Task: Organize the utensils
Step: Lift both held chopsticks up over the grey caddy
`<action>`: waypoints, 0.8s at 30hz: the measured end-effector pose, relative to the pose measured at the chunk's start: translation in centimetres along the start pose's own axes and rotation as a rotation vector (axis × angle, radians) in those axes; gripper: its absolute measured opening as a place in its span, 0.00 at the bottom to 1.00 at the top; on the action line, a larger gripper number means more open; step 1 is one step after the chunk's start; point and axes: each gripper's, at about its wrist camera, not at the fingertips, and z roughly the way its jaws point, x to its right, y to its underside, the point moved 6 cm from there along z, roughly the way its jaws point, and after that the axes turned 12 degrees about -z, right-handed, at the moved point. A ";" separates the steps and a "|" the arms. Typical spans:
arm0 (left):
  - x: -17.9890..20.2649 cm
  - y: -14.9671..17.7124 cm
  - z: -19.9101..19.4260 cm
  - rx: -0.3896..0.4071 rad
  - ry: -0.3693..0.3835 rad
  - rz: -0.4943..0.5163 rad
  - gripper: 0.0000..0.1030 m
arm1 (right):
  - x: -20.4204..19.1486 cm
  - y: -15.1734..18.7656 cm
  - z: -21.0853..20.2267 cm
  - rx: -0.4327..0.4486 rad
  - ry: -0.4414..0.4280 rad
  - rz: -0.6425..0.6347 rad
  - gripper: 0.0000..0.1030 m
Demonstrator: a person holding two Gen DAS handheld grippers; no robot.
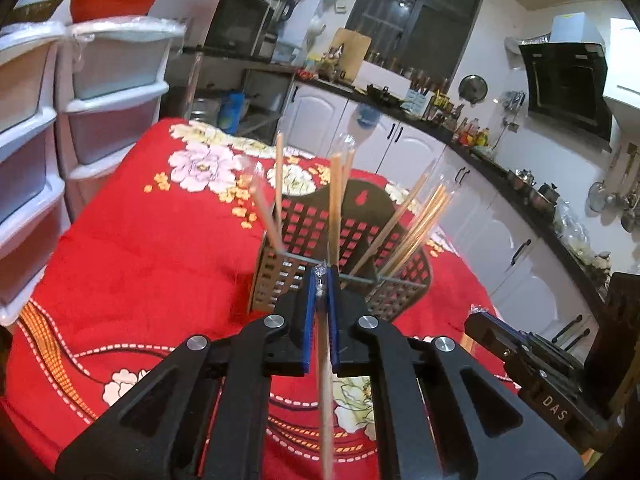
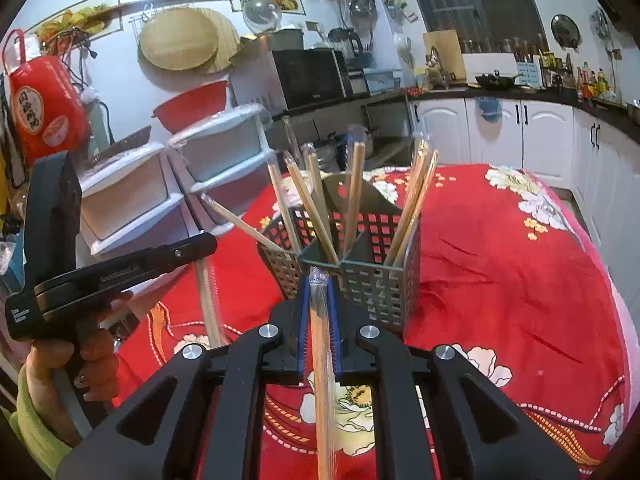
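Observation:
A dark perforated utensil basket stands on the red floral tablecloth, divided into compartments, with several wrapped wooden chopsticks standing in it. My left gripper is shut on a plastic-wrapped pair of chopsticks, its tip just at the basket's near rim. My right gripper is shut on another wrapped pair of chopsticks, its tip near the basket's near corner. The left gripper's body shows at the left in the right wrist view, the right gripper's at the right in the left wrist view.
The red tablecloth covers the table. White plastic drawer units stand beside the table. Kitchen cabinets and a counter run along the far side.

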 end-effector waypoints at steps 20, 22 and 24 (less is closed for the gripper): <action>4.3 -3.7 -2.9 0.088 0.071 0.082 0.01 | -0.5 -4.9 -3.2 0.144 0.029 -0.053 0.07; 4.8 -4.0 -3.1 0.097 0.076 0.090 0.01 | -0.6 -5.4 -3.3 0.154 0.030 -0.060 0.07; 5.3 -4.4 -3.3 0.106 0.080 0.100 0.01 | -0.4 -5.9 -3.3 0.163 0.034 -0.063 0.07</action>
